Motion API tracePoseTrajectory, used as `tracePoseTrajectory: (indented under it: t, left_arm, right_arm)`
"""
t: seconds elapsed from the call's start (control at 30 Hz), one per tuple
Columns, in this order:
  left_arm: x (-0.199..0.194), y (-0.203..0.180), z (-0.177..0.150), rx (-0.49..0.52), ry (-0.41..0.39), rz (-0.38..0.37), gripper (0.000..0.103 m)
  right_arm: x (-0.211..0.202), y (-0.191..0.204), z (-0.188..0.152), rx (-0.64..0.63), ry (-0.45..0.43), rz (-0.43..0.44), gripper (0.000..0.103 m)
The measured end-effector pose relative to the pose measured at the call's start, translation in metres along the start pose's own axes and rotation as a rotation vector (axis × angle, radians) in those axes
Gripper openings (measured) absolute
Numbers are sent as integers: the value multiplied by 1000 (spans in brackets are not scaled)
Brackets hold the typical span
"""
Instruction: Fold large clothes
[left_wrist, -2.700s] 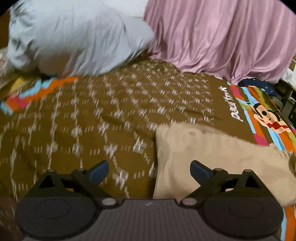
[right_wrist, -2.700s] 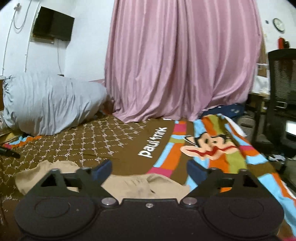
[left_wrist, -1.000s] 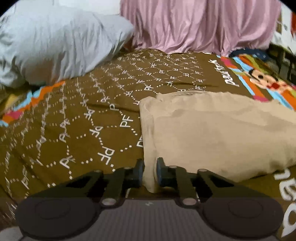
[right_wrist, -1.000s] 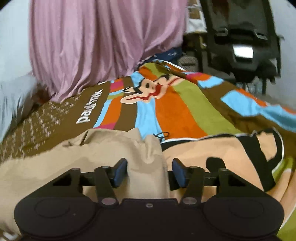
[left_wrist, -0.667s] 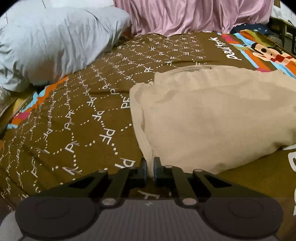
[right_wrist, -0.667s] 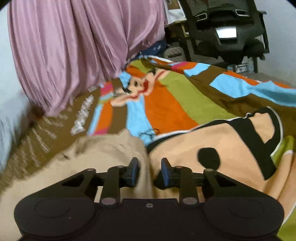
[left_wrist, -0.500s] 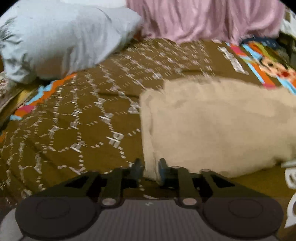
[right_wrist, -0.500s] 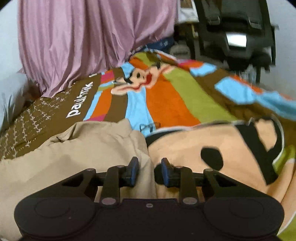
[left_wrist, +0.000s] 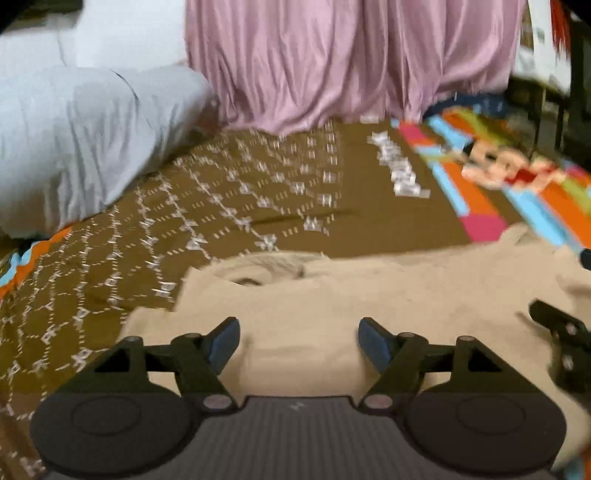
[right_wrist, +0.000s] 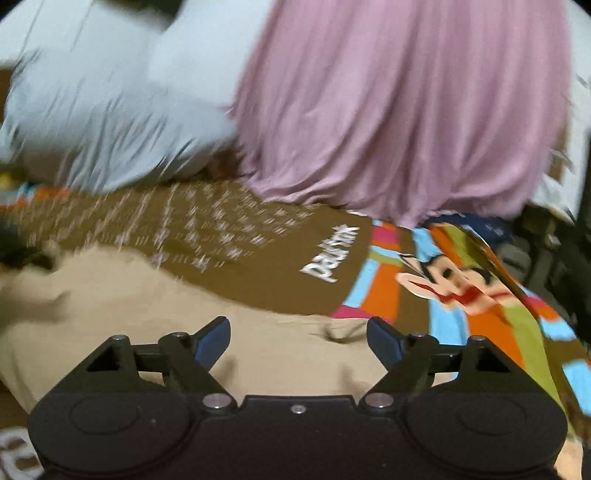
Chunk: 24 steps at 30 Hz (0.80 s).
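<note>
A bed fills both of my views, spread with a brown patterned bedspread (left_wrist: 229, 206) that turns to bright cartoon stripes on the right, with a pink curtain (left_wrist: 351, 62) hanging behind it and a grey pillow (left_wrist: 74, 136) at the far left. The tan garment (left_wrist: 369, 295) lies on the bedspread just ahead of me, its neck opening toward the curtain.

Half a second ago both grippers were pinched on the garment's near edge. Now my left gripper (left_wrist: 298, 338) stands wide with nothing between its fingers, and my right gripper (right_wrist: 298, 338) is just as wide and empty above the cloth (right_wrist: 184, 306). I judge that I have carried the fold over and let go, so this fold is laid down.

Compared with the earlier frames, the garment reads shorter front to back and looks doubled, with a stepped edge at its left. The right gripper's body now shows at the right rim of the left view. Both views are blurred, so I cannot tell how neatly the edges line up. A smoothing pass or a second fold seems next.
</note>
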<state>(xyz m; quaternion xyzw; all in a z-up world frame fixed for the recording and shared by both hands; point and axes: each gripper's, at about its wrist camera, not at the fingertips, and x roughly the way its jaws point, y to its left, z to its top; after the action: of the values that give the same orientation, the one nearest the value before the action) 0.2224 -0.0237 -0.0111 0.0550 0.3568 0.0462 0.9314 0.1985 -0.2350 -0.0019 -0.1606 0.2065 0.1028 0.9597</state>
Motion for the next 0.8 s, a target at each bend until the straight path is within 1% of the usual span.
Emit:
tracePoseTrajectory:
  t: [0.07,0.1,0.17,0.3,0.4,0.43,0.5,0.53,0.57,0.6,0.63,0.67,0.73,0.8]
  left_arm:
    - [23,-11,-7,18,49,23,72]
    - [31,-11,-13,13,62,17,72]
    - [41,-9,-26,-14,55,1,72]
    - [48,-8,-35,-24,37,5,74]
    - [51,-6,-35,-38,41,17,82]
    - [51,-3,-35,-56,43,9,83]
    - [49,11,-34,-122,44,-47,85]
    - [45,18,-34,-143,48,-75,86]
    - [40,24,-33,-144,54,-92,87]
    - [33,29,-33,-133,57,-99,88]
    - [25,33,-33,-123,54,-99,90]
    - [14,37,-35,-113,44,-101,92]
    - [-7,47,-39,-112,38,-111,93]
    - [-31,58,-47,-175,68,-144,94]
  right_arm:
    - [12,3,-9,-14,52,7,81]
    - [19,2,-15,-4,97,19,81]
    - [32,3,-23,31,163,37,80]
    - [41,8,-31,36,179,44,80]
    - [46,3,-33,75,185,64,81]
    - [46,2,-33,82,181,68,81]
    - [40,1,-34,86,159,71,82]
    - [36,1,-33,94,141,78,82]
    - [29,-4,-32,111,109,92,83]
    - [19,-9,-30,141,72,83,84]
    - [9,-14,-29,168,53,49,89]
    - [-1,-19,-28,185,49,11,91]
    - [-19,-34,-27,213,64,-71,92]
    - [-30,-50,-28,240,99,-164,93]
